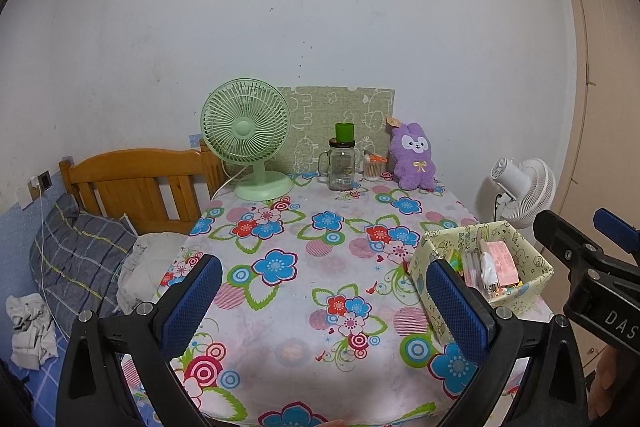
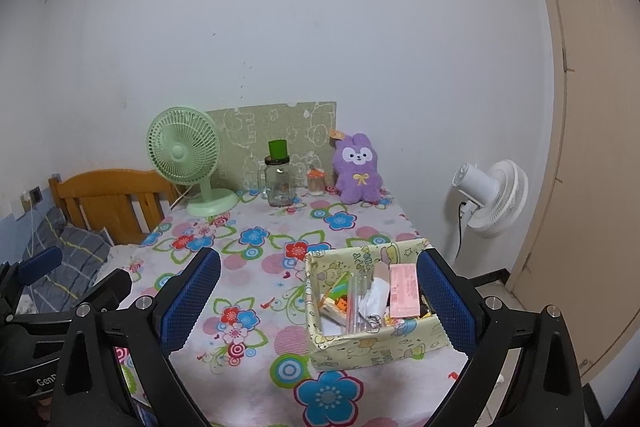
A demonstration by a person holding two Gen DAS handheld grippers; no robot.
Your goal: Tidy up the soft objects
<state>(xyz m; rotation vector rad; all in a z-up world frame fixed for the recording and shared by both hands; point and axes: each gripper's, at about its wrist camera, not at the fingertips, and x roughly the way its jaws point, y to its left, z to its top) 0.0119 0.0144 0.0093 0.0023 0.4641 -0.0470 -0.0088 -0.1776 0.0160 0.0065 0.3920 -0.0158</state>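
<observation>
A floral-clothed counter [image 2: 256, 227] stands against a white wall [image 2: 280, 27], its middle bare; a wooden-headboard bed [image 1: 132, 183] adjoins one side. Both the left gripper [image 1: 324, 303] and right gripper [image 2: 318, 303] gape wide, holding nothing.

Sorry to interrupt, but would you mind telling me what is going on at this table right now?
A person holds two grippers over the flowered tablecloth, and neither has taken hold of anything yet. The left gripper and right gripper are both open and empty. The purple plush bunny sits untouched at the far edge beside a glass jar, and a paper box of small items stands near the right gripper.
</observation>
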